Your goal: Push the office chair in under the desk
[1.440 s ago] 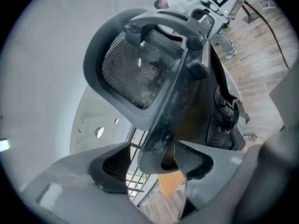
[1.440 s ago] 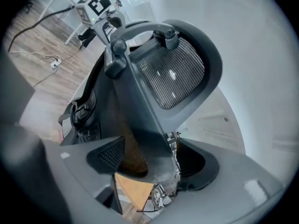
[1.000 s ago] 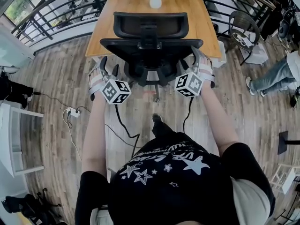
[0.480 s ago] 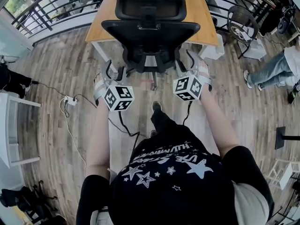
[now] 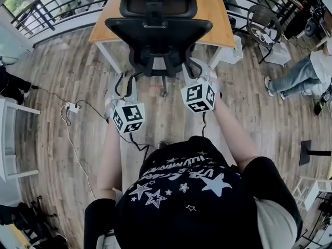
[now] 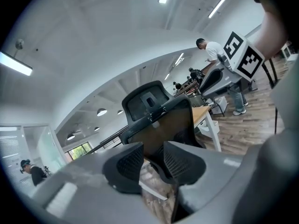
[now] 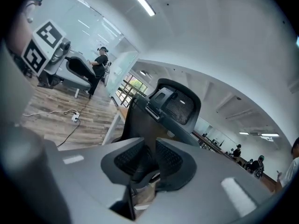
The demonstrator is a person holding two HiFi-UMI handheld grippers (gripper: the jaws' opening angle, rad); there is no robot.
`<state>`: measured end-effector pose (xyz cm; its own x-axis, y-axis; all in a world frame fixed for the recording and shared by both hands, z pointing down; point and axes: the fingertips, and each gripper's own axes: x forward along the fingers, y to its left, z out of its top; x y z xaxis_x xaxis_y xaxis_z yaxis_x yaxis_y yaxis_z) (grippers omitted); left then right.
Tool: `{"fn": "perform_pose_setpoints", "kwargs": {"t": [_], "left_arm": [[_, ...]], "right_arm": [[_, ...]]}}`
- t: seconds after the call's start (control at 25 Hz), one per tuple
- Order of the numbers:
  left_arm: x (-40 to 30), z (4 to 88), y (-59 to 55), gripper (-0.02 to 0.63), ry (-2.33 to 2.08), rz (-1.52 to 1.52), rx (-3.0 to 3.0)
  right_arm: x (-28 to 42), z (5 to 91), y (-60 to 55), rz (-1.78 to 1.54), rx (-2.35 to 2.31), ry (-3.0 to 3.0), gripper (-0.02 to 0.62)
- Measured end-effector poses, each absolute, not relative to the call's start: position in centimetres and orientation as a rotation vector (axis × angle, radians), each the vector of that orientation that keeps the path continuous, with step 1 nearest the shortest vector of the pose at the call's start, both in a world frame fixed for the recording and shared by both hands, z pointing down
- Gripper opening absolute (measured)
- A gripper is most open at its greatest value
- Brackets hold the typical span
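Note:
The black office chair [image 5: 158, 30] stands with its back to me, its seat partly under the wooden desk [image 5: 215, 14]. My left gripper [image 5: 124, 81] is behind the chair's left armrest support. Its jaws are closing, and in the left gripper view [image 6: 152, 160] a dark chair part lies in the gap against one pad only. My right gripper [image 5: 193, 69] is at the right armrest support. In the right gripper view [image 7: 150, 160] its jaws are closing and the pads sit on the dark support between them. The chair's back [image 6: 163, 125] [image 7: 140, 120] rises beyond the jaws.
A power strip [image 5: 70, 108] with cables lies on the wood floor to the left. A white box [image 5: 231, 53] sits by the desk's right leg, with another chair [image 5: 262, 27] beyond. A person [image 5: 295, 82] stands at the right. A railing [image 5: 57, 9] runs behind the desk.
The chair has rolled forward toward the desk, and both grippers followed it at the armrests. The person has stepped forward behind it.

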<state>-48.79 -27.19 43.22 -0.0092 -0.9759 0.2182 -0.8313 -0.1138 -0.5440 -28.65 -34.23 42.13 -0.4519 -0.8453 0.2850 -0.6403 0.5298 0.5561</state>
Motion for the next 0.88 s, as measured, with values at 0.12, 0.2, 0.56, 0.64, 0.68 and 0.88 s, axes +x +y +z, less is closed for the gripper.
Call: {"fn": "perform_pose_setpoints", "kwargs": {"t": [0.12,0.2,0.56,0.64,0.68,0.88], "left_arm": [[-48.4,43.6,-26.6,0.125,1.971,-0.83,-1.979],[-48.1,43.9,-26.1,0.118,2.029,-0.836,-1.948],[-44.7,44.5,-22.8,0.087,2.221,-0.807,-1.883],[-43.9,44.8,-22.0,0.081,2.247,-0.813,-1.879],[-43.6,44.9,-21.6,0.08,2.258,-0.817,-1.876],[-41.6,45.2,-20.0,0.078,2.318,-0.805,-1.863]], "right_arm": [[-27.9,42.2,-34.4,-0.465,1.191,-2.264,0.031],[-27.2,42.3,-34.3,-0.441,1.177,-2.285,0.008],[-23.8,42.6,-32.9,-0.321,1.07,-2.412,0.003],[-23.3,42.6,-32.3,-0.3,1.039,-2.444,0.003],[-23.1,42.6,-32.0,-0.294,1.028,-2.455,0.002],[-21.3,42.9,-30.3,-0.327,0.985,-2.469,0.002]]}}
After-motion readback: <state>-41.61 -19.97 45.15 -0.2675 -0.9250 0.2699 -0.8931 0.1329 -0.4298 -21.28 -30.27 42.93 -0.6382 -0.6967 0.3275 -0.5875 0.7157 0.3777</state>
